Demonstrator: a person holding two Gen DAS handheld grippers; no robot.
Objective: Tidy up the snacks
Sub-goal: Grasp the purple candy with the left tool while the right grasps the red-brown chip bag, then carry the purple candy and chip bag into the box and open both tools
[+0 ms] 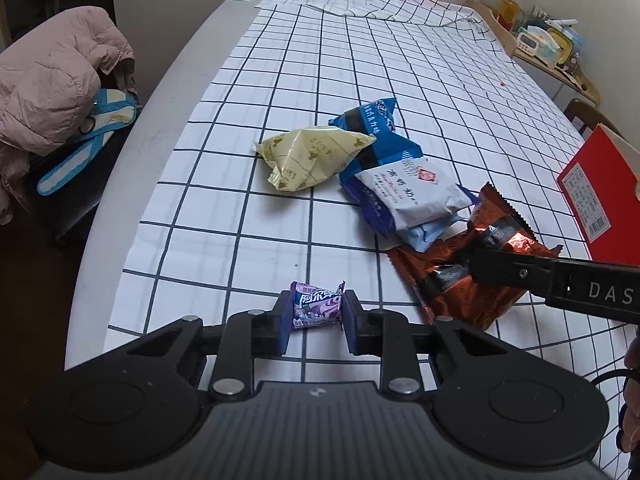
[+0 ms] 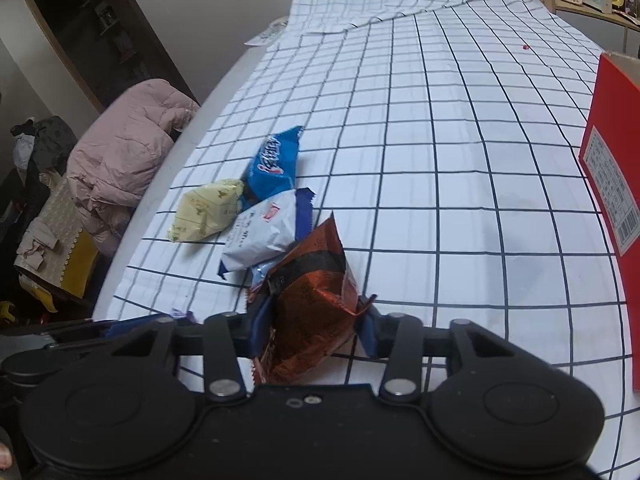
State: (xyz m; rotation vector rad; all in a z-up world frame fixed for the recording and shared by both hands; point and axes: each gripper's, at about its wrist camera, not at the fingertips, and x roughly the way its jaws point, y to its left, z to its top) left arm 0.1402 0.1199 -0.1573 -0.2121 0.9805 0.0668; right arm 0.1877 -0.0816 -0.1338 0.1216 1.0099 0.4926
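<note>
two grippers work over one table (image 1: 248, 128) under a white grid-checked cloth. ahead and right of the right gripper (image 2: 314, 330) stands a red box (image 2: 612, 168). just ahead of that gripper lies a pile: blue packet (image 2: 276, 162), white packet (image 2: 264, 236), and to their left a yellow packet (image 2: 208, 210). the right gripper holds the copper-brown foil packet (image 2: 310, 304), pads pressed on both sides, its top end tilted up. the left gripper (image 1: 316, 318) is clamped on a small purple candy (image 1: 318, 304), which rests on the cloth, left of the foil packet.
</note>
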